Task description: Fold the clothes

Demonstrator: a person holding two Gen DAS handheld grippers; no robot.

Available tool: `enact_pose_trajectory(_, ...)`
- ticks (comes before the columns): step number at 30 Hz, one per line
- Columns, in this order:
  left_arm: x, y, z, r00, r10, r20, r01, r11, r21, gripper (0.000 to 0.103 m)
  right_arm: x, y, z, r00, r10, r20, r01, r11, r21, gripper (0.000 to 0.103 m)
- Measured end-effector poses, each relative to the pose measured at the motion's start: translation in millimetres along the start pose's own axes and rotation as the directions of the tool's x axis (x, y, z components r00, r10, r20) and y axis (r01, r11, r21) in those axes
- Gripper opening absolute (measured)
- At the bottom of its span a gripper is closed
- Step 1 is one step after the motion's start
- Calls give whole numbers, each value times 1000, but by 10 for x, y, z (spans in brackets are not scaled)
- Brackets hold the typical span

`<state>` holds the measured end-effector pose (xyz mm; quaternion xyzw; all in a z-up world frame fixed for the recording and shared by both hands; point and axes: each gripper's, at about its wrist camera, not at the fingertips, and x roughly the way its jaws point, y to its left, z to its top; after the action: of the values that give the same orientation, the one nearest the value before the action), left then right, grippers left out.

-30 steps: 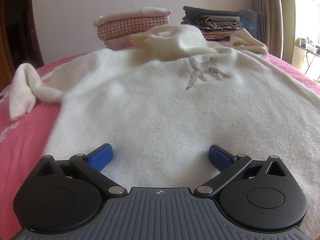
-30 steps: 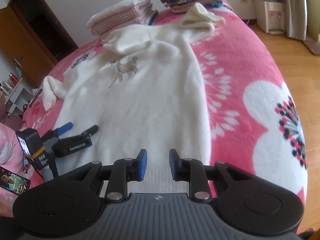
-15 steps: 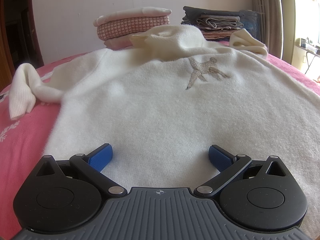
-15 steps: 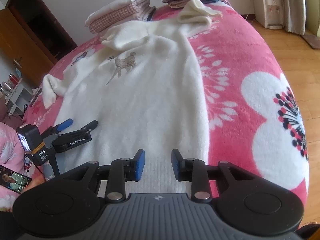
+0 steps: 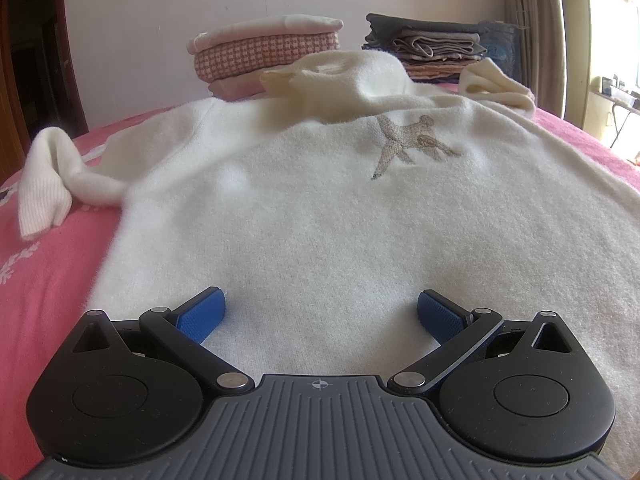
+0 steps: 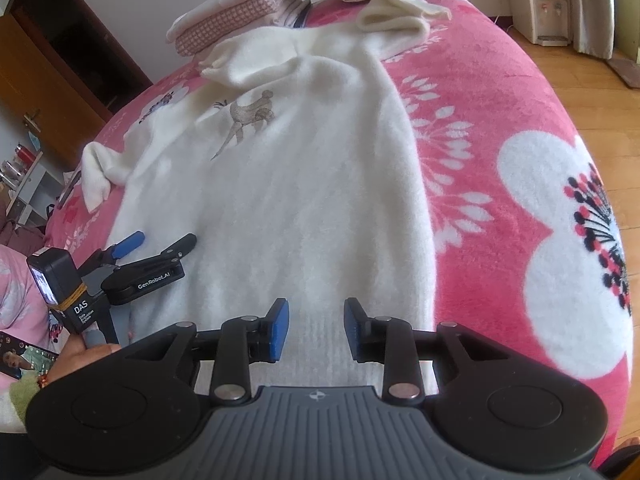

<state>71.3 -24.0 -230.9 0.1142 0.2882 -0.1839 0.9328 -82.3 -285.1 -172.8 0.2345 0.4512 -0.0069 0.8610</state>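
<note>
Pink blanket [image 6: 500,92]; only right view shows left claw [image 6: 164,242].

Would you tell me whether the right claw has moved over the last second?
Yes. The right claw advanced toward the folded stacks, along the white sweater.

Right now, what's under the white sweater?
The sweater lies on a pink flowered blanket, which shows all around it. What is beneath its middle is covered, so I cannot see it.
</note>
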Motion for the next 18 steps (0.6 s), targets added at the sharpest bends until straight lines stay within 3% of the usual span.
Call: enact_pose_trajectory(18, 4, 3, 13, 1000, -1, -8, 1, 1000, 2, 103, -24, 63, 4, 1000, -10, 7, 10, 1000, 1, 33)
